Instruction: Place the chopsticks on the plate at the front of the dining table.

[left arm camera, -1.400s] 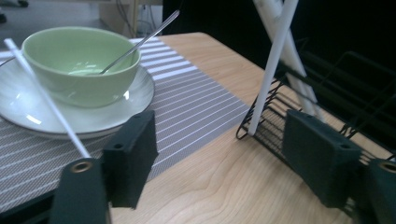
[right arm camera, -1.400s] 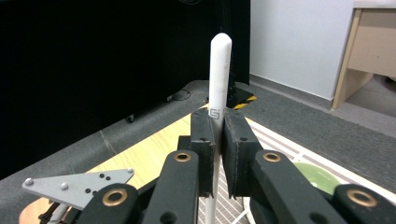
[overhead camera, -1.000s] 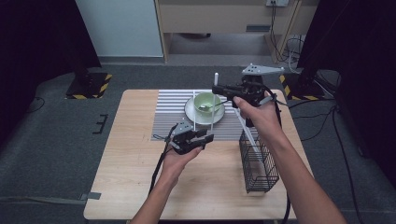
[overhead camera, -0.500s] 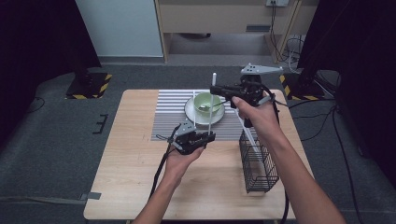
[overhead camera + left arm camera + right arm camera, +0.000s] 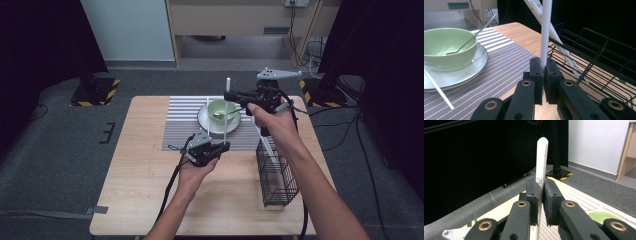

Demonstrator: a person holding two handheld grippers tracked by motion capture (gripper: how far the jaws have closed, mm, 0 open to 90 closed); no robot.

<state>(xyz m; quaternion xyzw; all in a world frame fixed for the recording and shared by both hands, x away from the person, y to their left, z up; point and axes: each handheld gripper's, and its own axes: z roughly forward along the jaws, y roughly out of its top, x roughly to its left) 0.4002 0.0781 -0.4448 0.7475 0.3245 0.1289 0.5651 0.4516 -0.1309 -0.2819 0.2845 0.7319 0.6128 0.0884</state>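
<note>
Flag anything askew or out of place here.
One white chopstick lies loose across the plate rim onto the striped mat. Both grippers, left and right, clamp one upright chopstick.

High view: looked down from above the table (image 5: pixel 150 200).
Gripper views: sat close, sharing the green bowl (image 5: pixel 447 47).

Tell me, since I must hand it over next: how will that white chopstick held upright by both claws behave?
The white chopstick looks stiff: it stays straight between the left claw and right claw. Its smooth, round surface may slip or roll once freed. Being thin, it is probably light.
</note>
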